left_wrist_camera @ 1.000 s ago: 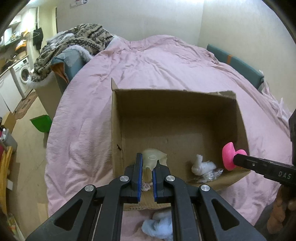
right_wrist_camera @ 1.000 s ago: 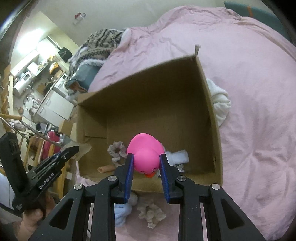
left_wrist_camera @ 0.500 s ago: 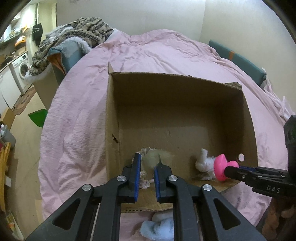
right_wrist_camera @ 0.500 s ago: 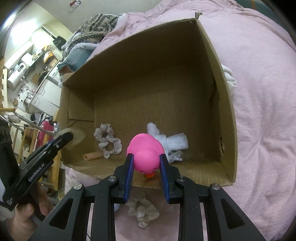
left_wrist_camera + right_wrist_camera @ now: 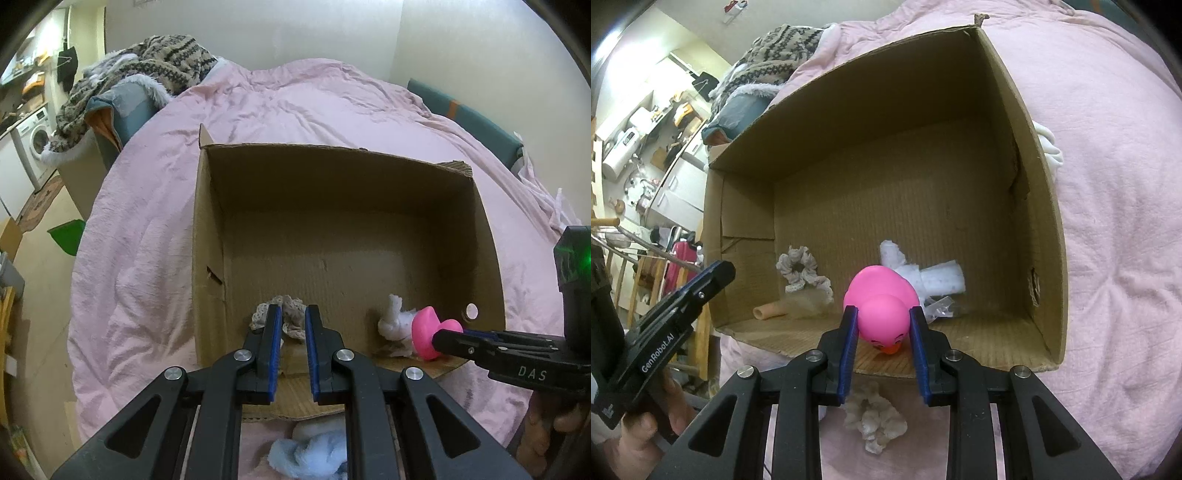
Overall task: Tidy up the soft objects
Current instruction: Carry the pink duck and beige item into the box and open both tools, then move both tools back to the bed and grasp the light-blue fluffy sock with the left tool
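The glossy pink rubber duck (image 5: 882, 308) sits between the blue pads of my right tool (image 5: 882, 334), low over the near edge of the open brown cardboard box (image 5: 1039, 206) on the pink bed quilt (image 5: 1115, 221). The pads look just beside its head, so I cannot tell whether they are pressing it. I judge the duck light, hollow and squashy with a slick skin; the round head is the best hold, taken gently so it does not pop out.

My left tool (image 5: 293, 332) is released and holds nothing, over the grey frilly scrunchie (image 5: 291, 319) on the box floor near the left wall. A white cloth bundle (image 5: 923, 275) lies behind the duck.

Readable writing: "GenRobot.AI" on the left tool, "DAS" on the right.
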Tool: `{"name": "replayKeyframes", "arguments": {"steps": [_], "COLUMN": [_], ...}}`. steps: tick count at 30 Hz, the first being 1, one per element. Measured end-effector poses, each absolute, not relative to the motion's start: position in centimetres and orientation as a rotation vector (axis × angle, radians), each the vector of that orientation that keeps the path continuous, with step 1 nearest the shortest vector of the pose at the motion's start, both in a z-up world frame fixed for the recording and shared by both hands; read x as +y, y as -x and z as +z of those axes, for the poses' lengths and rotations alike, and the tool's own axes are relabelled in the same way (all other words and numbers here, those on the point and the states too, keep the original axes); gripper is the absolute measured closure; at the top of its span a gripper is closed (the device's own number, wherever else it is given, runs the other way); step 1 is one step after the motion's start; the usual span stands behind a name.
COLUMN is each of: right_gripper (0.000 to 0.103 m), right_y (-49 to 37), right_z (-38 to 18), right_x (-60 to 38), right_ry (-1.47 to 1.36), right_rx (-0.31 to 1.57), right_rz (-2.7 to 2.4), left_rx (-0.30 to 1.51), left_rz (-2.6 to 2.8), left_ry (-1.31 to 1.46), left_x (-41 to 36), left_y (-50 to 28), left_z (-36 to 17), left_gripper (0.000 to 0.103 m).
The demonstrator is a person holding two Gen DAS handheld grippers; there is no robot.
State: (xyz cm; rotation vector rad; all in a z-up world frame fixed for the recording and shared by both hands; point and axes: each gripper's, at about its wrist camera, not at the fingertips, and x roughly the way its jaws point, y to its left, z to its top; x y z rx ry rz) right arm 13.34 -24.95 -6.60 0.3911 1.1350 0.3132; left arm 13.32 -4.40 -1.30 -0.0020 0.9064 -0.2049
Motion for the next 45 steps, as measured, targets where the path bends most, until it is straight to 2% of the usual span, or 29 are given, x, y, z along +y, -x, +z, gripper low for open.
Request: {"name": "replayKeyframes", "arguments": {"steps": [9, 10, 11, 12, 13, 14, 15, 16, 18, 19, 45], "right_gripper": [0.073, 0.071, 0.062, 0.054, 0.038, 0.034, 0.034, 0.034, 0.034, 0.034, 0.034], "right_y": [-13.3, -13.3, -13.3, -13.3, -13.2, -13.1, -13.0, -13.0, -13.1, -13.1, -12.4], "right_z": [-6.7, -6.6, -6.4, -6.3, -6.1, -5.9, -5.7, -5.6, -5.6, -5.6, -5.4], "right_x": [-25.5, -25.6, -25.6, -25.7, -25.9, -26.1, -26.2, -26.4, -26.7, -26.8, -26.7], "right_ry": [-0.426, -0.429, -0.431, -0.436, -0.447, -0.461, -0.469, -0.471, -0.481, -0.486, -0.463], "right_rx": [1.127, 1.12, 1.113, 1.105, 1.091, 1.074, 1.059, 1.051, 1.048, 1.052, 1.06], "right_rz": [0.314, 0.314, 0.314, 0.314, 0.314, 0.312, 0.305, 0.298, 0.294, 0.291, 0.269], "left_rx": [0.908, 0.907, 0.907, 0.906, 0.902, 0.898, 0.894, 0.89, 0.87, 0.859, 0.861], "left_rz": [-0.216, -0.216, -0.217, -0.218, -0.218, -0.214, -0.207, -0.201, -0.182, -0.172, -0.12], "left_ry": [-0.027, -0.032, -0.035, -0.036, -0.037, -0.04, -0.044, -0.046, -0.047, -0.047, -0.042], "left_x": [-5.2, -5.3, -5.4, -5.5, -5.5, -5.5, -5.6, -5.6, -5.5, -5.5, -4.1], "left_y": [-13.0, -12.9, -12.9, -12.8, -12.8, -12.7, -12.7, -12.6, -12.3, -12.2, -11.0], "left_z": [-1.2, -1.2, -1.2, -1.1, -1.1, -1.0, -0.9, -0.7, -0.4, -0.2, 0.5], "left_gripper": [0.09, 0.089, 0.088, 0.084, 0.081, 0.078, 0.068, 0.053, 0.033, 0.03, 0.03]}}
